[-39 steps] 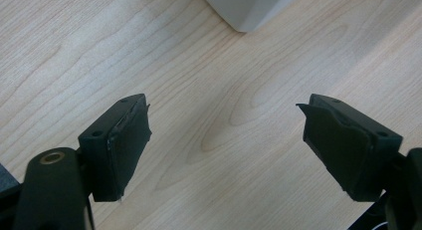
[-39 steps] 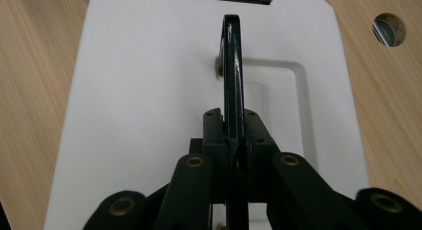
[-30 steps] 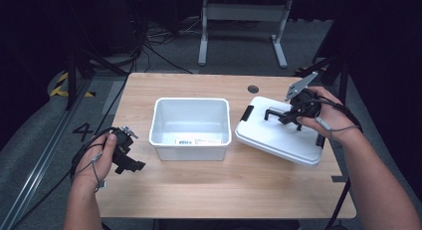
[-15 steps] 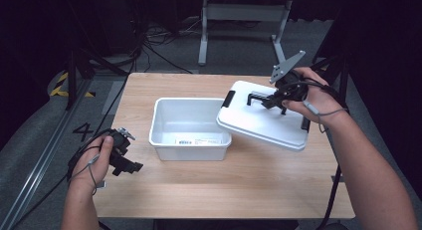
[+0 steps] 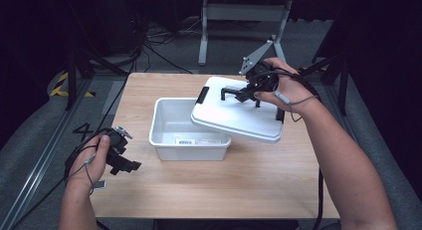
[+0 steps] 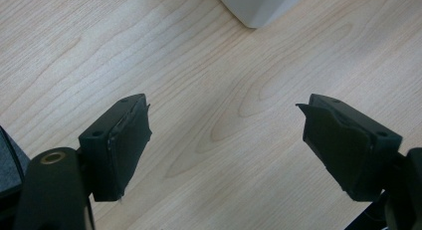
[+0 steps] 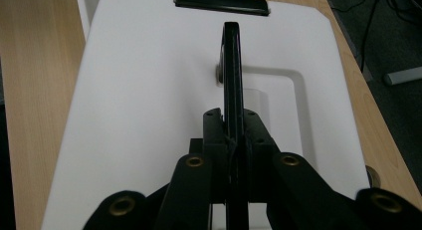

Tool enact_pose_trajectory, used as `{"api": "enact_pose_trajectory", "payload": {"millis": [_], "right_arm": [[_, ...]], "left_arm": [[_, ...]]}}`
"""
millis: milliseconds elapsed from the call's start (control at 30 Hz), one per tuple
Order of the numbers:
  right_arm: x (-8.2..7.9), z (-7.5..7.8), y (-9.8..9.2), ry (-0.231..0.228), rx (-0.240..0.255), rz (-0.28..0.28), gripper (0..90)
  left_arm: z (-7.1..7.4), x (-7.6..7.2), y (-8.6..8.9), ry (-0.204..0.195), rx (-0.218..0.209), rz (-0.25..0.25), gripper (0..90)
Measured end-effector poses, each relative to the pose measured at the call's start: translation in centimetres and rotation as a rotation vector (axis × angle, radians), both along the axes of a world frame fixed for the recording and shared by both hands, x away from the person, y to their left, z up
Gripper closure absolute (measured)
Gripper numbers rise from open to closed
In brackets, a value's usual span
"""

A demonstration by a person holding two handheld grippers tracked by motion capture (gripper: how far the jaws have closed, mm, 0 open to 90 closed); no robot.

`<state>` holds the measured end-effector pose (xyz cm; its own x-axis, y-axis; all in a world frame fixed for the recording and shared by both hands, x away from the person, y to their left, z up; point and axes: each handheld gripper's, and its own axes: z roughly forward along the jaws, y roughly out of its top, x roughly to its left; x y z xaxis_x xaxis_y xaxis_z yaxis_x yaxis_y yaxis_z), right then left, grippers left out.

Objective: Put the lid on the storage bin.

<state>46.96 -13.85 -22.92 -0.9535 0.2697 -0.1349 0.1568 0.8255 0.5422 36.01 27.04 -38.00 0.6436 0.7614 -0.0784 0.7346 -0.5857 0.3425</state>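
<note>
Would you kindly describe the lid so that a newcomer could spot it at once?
On the wooden table, look just right of the open white bin. The lid is the flat white panel held tilted over the bin's right edge, the right gripper shut on its black handle.

White lid (image 5: 239,115): flat, rectangular, black latch at each short end, black handle (image 7: 233,75) upright on top. Off the bench, tilted, its 9 o'clock edge overlapping the bin's 3 o'clock rim. White bin (image 5: 171,135): open-topped, rectangular, barcode label on near wall, upright at bench centre.
</note>
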Motion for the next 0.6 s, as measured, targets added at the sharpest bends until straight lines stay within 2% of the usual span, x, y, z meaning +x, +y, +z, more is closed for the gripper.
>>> {"api": "enact_pose_trajectory", "payload": {"millis": [233,367,400,433,600], "right_arm": [[0.5,0.0,2.0,-0.023,0.010,0.007,84.3],[0.5,0.1,3.6,-0.025,0.039,0.043,84.3],[0.5,0.1,3.6,-0.025,0.039,0.043,84.3],[0.4,0.0,4.6,-0.028,0.039,0.063,84.3],[0.4,-0.3,6.9,-0.031,0.023,0.109,84.3]], "left_arm": [[0.2,0.0,0.2,-0.006,-0.004,0.002,19.3],[0.3,0.0,0.3,-0.008,-0.008,-0.002,19.2],[0.3,0.0,0.3,-0.008,-0.008,-0.002,19.2],[0.4,0.0,0.4,-0.006,-0.006,-0.004,19.2],[0.4,0.1,0.6,-0.010,-0.009,0.004,19.2]]}}
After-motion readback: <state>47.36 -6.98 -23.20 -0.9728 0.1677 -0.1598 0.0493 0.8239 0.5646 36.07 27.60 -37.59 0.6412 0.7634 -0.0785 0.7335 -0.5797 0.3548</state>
